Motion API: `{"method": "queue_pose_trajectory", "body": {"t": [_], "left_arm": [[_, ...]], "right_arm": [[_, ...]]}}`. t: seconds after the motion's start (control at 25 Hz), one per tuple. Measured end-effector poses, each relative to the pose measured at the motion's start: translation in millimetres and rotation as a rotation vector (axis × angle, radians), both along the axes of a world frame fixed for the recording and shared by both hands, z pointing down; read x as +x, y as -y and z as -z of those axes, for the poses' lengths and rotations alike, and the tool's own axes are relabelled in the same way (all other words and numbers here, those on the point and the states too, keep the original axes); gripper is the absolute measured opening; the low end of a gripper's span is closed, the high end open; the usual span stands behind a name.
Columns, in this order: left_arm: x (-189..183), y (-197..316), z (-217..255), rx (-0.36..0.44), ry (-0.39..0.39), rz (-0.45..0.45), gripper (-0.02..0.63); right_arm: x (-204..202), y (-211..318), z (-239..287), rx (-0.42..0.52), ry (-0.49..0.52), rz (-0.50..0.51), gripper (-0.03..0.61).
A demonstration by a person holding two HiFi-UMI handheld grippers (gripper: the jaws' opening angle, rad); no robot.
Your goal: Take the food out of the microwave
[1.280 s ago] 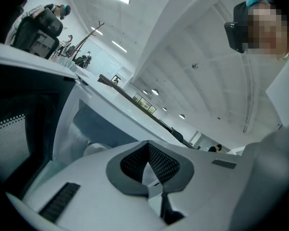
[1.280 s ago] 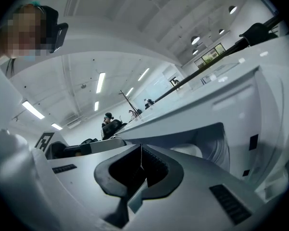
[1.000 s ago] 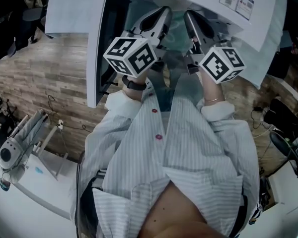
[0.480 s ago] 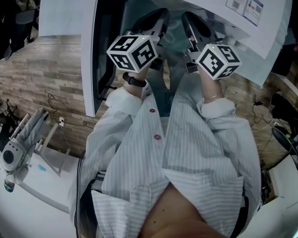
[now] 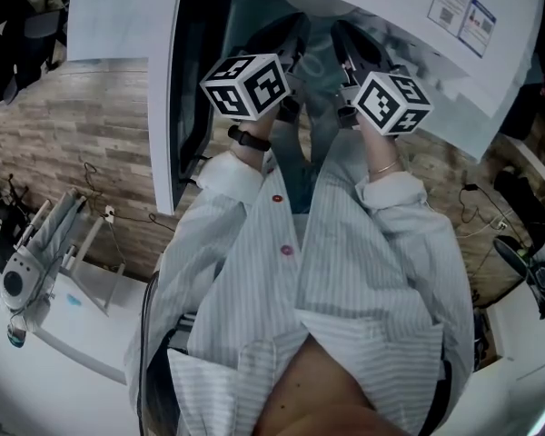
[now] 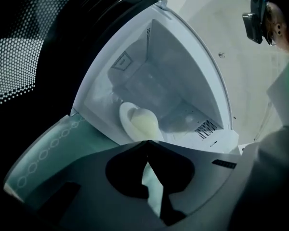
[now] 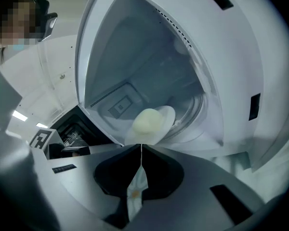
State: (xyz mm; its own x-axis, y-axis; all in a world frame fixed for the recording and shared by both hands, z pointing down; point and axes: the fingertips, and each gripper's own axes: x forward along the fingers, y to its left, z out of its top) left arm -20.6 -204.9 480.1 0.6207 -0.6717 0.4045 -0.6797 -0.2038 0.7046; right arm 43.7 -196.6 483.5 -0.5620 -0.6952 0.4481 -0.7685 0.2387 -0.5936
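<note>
door (image 6: 19,66) is already swung wide, so the opening step is done. the rest of the job is all ahead of me. the plate (image 6: 126,115) with the pale lump of food (image 6: 144,124) sits inside the microwave (image 6: 183,71), on the cavity floor close to its front edge and roughly mid-width, with neither tool touching it.

left gripper (image 6: 147,144) has its fingers pressed together with nothing between them, and right gripper (image 7: 140,146) is the same, tips meeting in a thin seam. both point at the opening from just outside it, side by side in the head view, one to each side of the plate's line.

what's left, as i judge it: spread the fingers, go in, take the plate by its rim, draw it out over the front lip.

room looks fair. the cavity walls stand well clear of the plate on both sides, and the ceiling is high above the food. the open door flanks my left side (worth minding with that elbow). the low front lip is the edge to clear on the way out, with a teal patterned surface (image 6: 43,153) just below it.
</note>
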Motion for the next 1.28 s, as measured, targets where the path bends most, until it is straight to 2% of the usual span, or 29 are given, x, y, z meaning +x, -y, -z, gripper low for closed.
{"method": "queue_pose_trajectory", "body": {"t": [0.16,0.36,0.64,0.8,0.92,1.28], "left_arm": [[2,1,-9,-0.033,-0.023,0.001,0.009],[4,-2,-17,-0.074,-0.057,0.013,0.019],[10,-3,-19,-0.111,-0.141,-0.007,0.146],[14,1,-19,-0.134,-0.219,0.009,0.181],[15,6,-16,-0.140,-0.267,0.035,0.190],[5,19,-20,-0.163,-0.273,0.101,0.210]], "right_arm": [[-1,1,-8,-0.020,-0.008,-0.008,0.034],[1,2,-13,-0.038,0.038,-0.017,0.035],[7,1,-19,-0.065,0.078,-0.051,0.038],[6,2,-16,-0.073,0.139,-0.054,0.127],[6,4,-15,-0.084,0.158,-0.062,0.142],[-2,16,-15,-0.124,0.237,-0.108,0.184]]}}
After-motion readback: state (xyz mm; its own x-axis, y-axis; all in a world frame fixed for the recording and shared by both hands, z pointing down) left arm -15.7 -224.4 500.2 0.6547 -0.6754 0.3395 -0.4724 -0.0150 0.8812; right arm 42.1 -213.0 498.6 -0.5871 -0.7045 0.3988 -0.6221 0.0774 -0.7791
